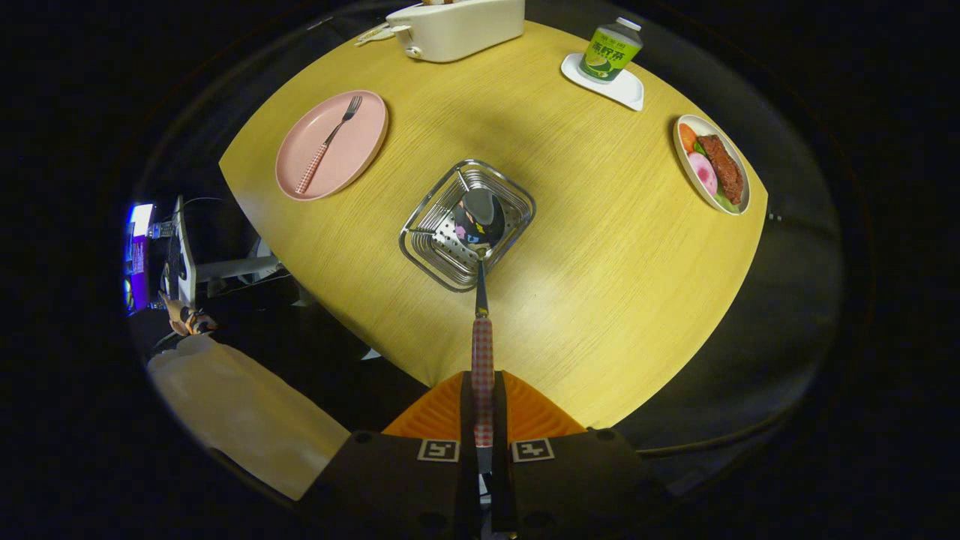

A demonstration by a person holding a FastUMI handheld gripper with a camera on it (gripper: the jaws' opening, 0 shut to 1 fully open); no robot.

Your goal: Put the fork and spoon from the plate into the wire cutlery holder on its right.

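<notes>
Gripper view gives us one round wood-grain table [600,300]; one round pink plate [352,146] bearing one fork [328,142]; one square wire cutlery holder [442,255]; one spoon [481,300], checked handle pinched in our gripper [482,409], bowl hanging over the holder, well apart from the plate.

A staged dining setup in a recording booth: wooden counter [600,247], plated meal [712,166], black drapes, lit monitor [139,255] aside.
</notes>
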